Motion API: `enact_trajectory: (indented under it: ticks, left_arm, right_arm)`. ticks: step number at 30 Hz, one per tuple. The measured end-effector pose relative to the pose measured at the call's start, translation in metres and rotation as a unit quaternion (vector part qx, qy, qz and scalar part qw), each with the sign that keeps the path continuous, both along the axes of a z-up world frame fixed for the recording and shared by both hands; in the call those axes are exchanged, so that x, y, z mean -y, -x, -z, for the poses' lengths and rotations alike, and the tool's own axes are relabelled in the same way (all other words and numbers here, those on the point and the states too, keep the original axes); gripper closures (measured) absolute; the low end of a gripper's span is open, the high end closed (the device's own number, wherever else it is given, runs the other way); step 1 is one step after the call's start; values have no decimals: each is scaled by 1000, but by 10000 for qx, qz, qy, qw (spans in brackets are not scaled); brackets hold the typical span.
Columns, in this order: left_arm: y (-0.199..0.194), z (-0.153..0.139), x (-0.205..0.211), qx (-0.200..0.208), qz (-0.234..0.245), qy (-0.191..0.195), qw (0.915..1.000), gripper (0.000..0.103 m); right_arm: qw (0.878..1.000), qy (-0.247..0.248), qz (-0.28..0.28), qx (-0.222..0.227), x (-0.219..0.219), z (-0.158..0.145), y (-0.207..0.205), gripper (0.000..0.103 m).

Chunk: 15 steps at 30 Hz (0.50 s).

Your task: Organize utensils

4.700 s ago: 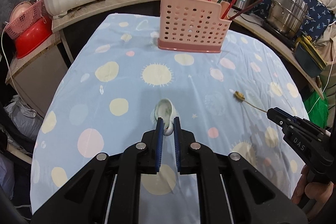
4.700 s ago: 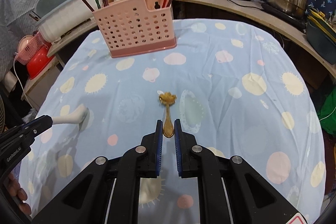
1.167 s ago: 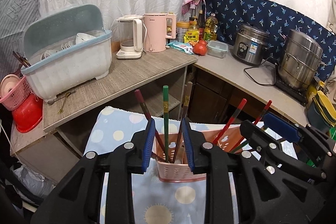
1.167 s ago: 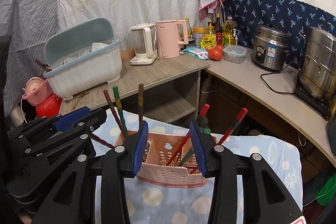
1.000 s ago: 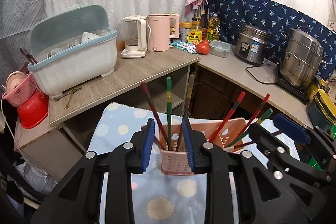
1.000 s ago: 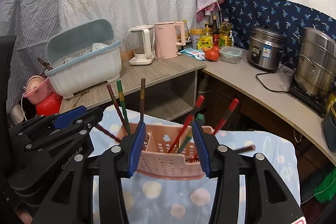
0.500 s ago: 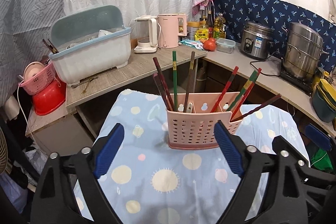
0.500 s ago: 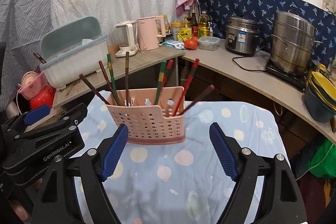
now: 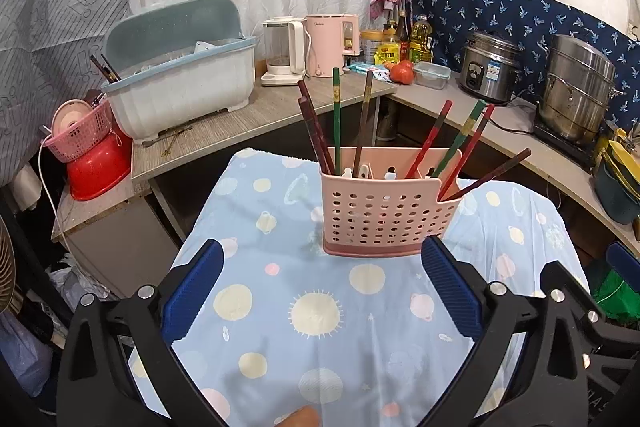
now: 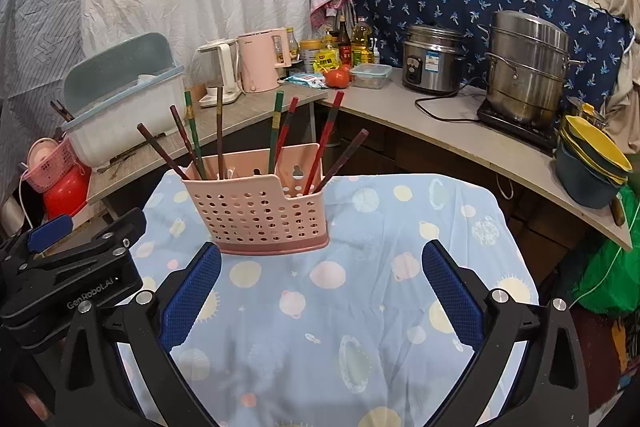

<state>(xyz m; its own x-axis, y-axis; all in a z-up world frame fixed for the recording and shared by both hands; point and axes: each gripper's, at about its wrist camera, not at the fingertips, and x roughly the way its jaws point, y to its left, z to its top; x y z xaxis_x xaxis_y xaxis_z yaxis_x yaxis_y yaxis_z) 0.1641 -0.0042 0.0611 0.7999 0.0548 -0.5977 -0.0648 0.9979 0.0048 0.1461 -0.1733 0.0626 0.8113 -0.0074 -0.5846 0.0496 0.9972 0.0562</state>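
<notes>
Both claws empty, jaws spread wide: left gripper [image 9: 320, 291], right gripper [image 10: 320, 291], held back above the cloth [image 9: 340, 347]. Caddy [image 9: 386, 211] stands upright mid-table; chopsticks [image 9: 337, 119] lean in its compartments, ends up for easy reach. No loose utensils visible; sorting looks finished.

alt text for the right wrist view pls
The right gripper is open and empty over a blue polka-dot tablecloth, facing a pink perforated utensil holder with chopsticks standing in it. The left gripper shows at the left edge; a kitchen counter lies behind.
</notes>
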Motion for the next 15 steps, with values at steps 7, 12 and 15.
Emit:
enact_trajectory:
  ticks: [7,12,15]
  left_arm:
    - [4,8,0,-97,3,-42,9999,8]
    - [5,13,0,-133,-9,-60,9999,7]
    - [5,15,-1,-155,-24,-41,9999,7]
  right_arm:
    - [10000,8,-4,-67,-1,6,3,6]
    - [9999,77,-42,-122,-5,11,5,6]
    - [9998,73,-45,-161,-7,13,4,6]
